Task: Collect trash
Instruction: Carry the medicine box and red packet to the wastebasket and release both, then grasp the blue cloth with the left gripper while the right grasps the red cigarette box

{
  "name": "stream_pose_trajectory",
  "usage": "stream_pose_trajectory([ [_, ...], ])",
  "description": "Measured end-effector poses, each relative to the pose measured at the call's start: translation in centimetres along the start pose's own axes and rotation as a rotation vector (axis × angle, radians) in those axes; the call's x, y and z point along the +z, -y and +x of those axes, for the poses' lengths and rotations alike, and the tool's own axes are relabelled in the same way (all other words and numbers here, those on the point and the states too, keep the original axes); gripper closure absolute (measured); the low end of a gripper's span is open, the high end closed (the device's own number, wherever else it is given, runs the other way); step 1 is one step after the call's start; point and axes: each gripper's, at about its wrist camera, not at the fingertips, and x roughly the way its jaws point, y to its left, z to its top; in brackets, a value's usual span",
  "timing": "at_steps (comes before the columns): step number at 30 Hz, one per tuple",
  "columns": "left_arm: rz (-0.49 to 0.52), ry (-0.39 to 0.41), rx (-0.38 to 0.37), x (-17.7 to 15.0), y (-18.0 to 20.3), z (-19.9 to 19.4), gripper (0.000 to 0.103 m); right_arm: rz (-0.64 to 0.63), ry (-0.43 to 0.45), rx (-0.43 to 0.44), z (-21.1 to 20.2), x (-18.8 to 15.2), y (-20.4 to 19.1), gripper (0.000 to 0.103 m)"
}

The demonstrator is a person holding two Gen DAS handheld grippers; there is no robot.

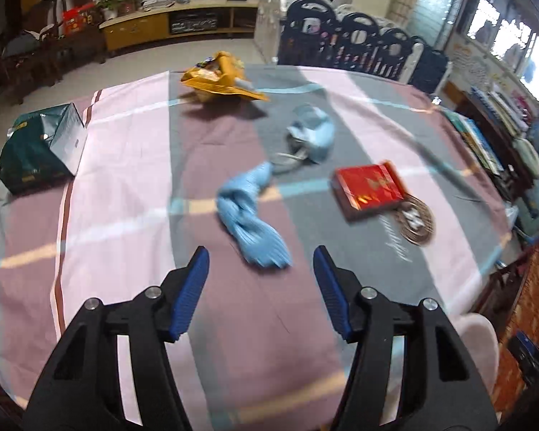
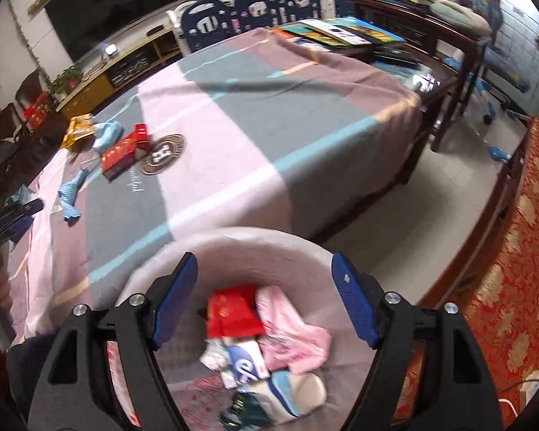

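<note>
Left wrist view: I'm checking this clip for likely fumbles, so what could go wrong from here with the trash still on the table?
1. The left tongs are open just short of the thin blue mask; closing low could pinch the striped tablecloth instead.
2. The mask's ear loop seems to trail toward the second mask, which may drag along.
3. The bin sits past the table edge, already holding wrappers; a careless drop might miss.

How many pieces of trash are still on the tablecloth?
5, maybe more hidden: green bag far left, yellow wrapper at the back, two blue masks centre, red box right.
</note>
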Motion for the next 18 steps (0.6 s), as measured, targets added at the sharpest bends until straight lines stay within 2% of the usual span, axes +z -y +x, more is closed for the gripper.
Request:
stream_pose_trajectory([
  [2,0.016,-0.049,0.013,1.2,-0.1,2.3,0.026,-0.024,-0.003,0.018,0.8,0.8,-1.9,0.027],
  [7,0.071,-0.065,0.113,1.8,0.5,6.0,0.026,-0.077,-0.015,0.076,2.4,2.7,-6.4,0.027],
  [8,0.072,-0.078,0.114,1.8,0.6,6.6,0.033,-0.091,-0.015,0.080,2.7,3.1,-7.1,0.027],
  [9,0.074,-0.089,0.113,1.8,0.8,7.1,0.045,-0.108,-0.013,0.082,3.0,3.5,-8.0,0.027],
  [10,0.077,-0.100,0.110,1.6,0.8,7.5,0.051,-0.129,-0.010,0.085,3.3,4.1,-8.8,0.027],
  [12,0.083,-0.105,0.111,1.4,0.7,7.9,0.080,-0.163,-0.007,0.097,4.3,5.3,-10.6,0.027],
  [14,0.081,-0.078,0.107,1.3,0.3,7.5,0.088,-0.199,0.002,0.103,5.6,6.6,-12.3,0.027],
  [16,0.056,-0.045,0.107,1.0,-0.4,6.2,0.090,-0.249,0.011,0.094,7.3,7.9,-14.3,0.025],
  [18,0.023,-0.001,0.116,0.4,-1.4,4.2,0.090,-0.303,0.003,0.096,9.6,9.1,-16.7,0.014],
])
